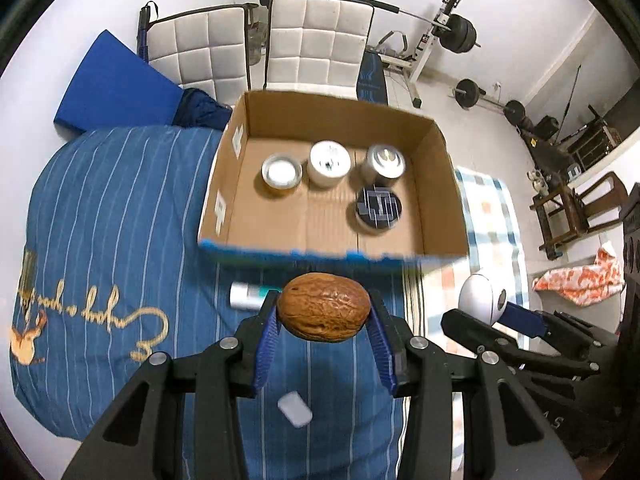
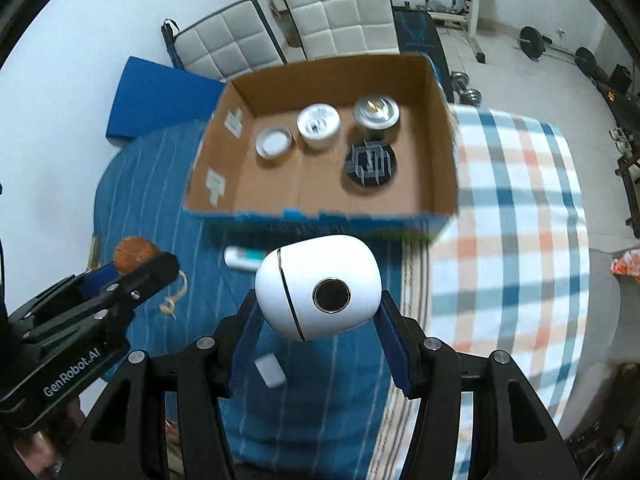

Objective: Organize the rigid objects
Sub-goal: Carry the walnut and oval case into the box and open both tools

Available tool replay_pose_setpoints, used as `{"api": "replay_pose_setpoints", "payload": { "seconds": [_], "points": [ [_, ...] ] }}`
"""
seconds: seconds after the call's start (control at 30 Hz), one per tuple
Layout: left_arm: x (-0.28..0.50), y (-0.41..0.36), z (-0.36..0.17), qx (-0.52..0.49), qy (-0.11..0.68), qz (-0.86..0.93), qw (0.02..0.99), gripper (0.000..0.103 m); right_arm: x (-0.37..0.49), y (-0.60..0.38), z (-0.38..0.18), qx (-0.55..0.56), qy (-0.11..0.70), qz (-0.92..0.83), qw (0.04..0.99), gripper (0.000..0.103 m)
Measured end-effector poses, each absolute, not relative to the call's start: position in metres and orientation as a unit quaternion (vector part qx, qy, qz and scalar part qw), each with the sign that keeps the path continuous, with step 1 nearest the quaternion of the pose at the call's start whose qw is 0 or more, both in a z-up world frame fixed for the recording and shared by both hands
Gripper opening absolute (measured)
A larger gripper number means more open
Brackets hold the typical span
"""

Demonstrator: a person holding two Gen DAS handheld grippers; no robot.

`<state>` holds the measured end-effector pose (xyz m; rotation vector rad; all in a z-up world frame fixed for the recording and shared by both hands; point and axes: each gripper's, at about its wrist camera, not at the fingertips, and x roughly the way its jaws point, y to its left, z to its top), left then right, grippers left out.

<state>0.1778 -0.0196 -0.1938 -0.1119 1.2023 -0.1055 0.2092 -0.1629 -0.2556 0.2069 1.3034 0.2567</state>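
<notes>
We hold a brown wrinkled walnut crosswise in the left hand-held gripper, a white egg-shaped plastic gadget in the right hand-held gripper — the open cardboard box lies just ahead, below both.

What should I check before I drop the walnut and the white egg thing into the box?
1. Left claw grips the walnut: ok, pinched between both blue pads.
2. Right claw grips the white egg: ok, held clear of the bed.
3. Free floor in the box: ok, the near and left parts are bare.
4. Four tins already inside stay out of the drop spot: ok, they are grouped toward the back and right.
5. Claws over the box: not ok, both are short of its near wall.
6. Left on the bed: tube and small white block.
</notes>
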Motion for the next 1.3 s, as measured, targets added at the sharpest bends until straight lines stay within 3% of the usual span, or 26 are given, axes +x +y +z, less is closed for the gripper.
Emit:
{"api": "replay_pose_setpoints", "payload": {
  "seconds": [0.23, 0.53, 0.93, 1.03, 1.23, 1.3],
  "points": [
    [0.26, -0.007, -0.217, -0.074, 0.588, -0.043, 0.805, 0.039, 0.298, -0.145, -0.29, 0.094, 0.618, 0.113, 0.772, 0.058],
    [0.371, 0.016, -0.324, -0.127, 0.674, -0.026, 0.727, 0.039, 0.394, -0.128, -0.386, 0.105, 0.676, 0.1, 0.723, 0.058],
    [0.421, 0.018, -0.38, -0.111, 0.726, -0.019, 0.678, 0.041, 0.434, -0.11, -0.432, 0.085, 0.705, 0.114, 0.694, 0.059],
    [0.421, 0.02, -0.379, -0.122, 0.729, -0.02, 0.674, 0.046, 0.437, -0.109, -0.43, 0.081, 0.706, 0.114, 0.694, 0.059],
    [0.425, 0.018, -0.351, -0.11, 0.717, -0.026, 0.688, 0.068, 0.435, -0.118, -0.417, 0.079, 0.7, 0.105, 0.702, 0.069],
    [0.42, 0.018, -0.335, -0.106, 0.705, -0.026, 0.701, 0.083, 0.43, -0.124, -0.407, 0.077, 0.692, 0.1, 0.711, 0.076]
  ]
}}
